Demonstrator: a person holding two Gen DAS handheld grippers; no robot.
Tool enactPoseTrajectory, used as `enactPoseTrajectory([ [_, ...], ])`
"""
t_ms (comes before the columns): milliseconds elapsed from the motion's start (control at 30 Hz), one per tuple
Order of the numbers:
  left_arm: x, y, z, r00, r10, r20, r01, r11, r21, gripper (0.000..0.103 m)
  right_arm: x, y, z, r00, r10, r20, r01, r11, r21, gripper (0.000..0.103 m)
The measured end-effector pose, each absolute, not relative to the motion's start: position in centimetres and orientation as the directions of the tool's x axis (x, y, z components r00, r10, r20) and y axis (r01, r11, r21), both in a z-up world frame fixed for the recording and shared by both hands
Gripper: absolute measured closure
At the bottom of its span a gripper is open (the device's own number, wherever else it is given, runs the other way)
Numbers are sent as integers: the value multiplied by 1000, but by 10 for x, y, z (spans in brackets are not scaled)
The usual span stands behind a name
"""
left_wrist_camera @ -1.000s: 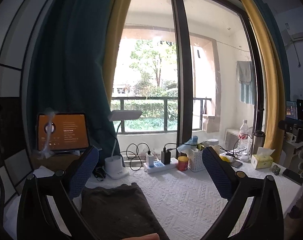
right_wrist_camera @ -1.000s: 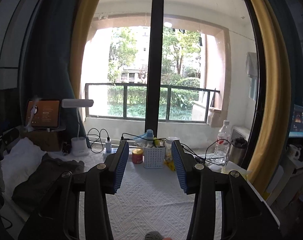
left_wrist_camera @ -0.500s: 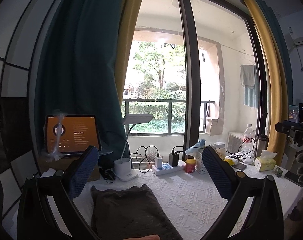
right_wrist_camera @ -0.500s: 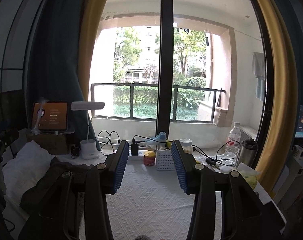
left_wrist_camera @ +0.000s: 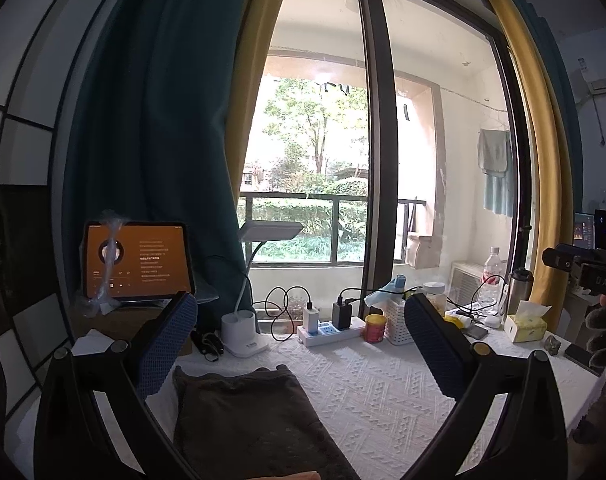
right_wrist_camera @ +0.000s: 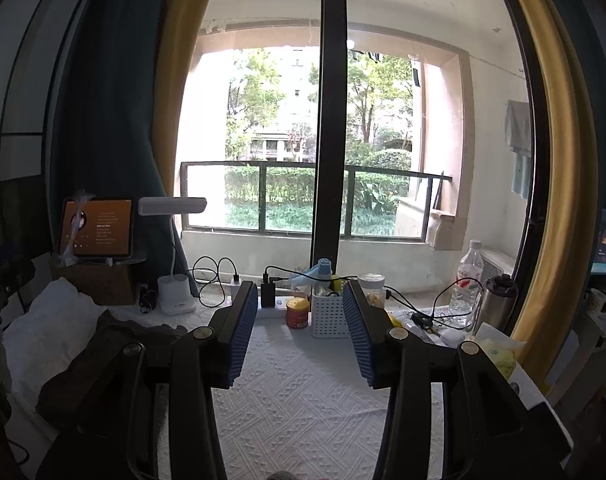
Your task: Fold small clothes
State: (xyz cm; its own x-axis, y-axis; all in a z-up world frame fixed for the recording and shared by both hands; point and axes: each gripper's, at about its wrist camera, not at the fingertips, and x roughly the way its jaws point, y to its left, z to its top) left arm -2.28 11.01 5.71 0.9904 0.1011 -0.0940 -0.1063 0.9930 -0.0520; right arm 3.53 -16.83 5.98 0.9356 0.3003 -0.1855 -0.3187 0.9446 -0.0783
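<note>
Garment: a dark brown cloth (left_wrist_camera: 247, 420) lay flat on the white textured cover of the worktop (left_wrist_camera: 375, 392), in front of the desk lamp (left_wrist_camera: 243, 332).
Left claw (left_wrist_camera: 299, 344): released, blue pads wide apart, nothing between them, held above the cloth's far edge.
Right claw (right_wrist_camera: 299, 328): released, pads parted over bare cover, well to the right of the lamp; the cloth (right_wrist_camera: 103, 356) lay off to its left.
Behind the cloth: a tablet (left_wrist_camera: 137, 262) with an orange screen stood left of the lamp.
Right of the lamp: a power strip (left_wrist_camera: 331, 330), a red can (left_wrist_camera: 375, 328) and a white basket (left_wrist_camera: 399, 320).
</note>
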Motion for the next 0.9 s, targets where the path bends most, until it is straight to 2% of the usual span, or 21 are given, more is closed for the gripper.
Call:
enactPoseTrajectory([
  [900,-20,100,57,990,100,-99,-105,994,-38,1,40,-176,53,936,289,-201,-308,949,-70,56],
])
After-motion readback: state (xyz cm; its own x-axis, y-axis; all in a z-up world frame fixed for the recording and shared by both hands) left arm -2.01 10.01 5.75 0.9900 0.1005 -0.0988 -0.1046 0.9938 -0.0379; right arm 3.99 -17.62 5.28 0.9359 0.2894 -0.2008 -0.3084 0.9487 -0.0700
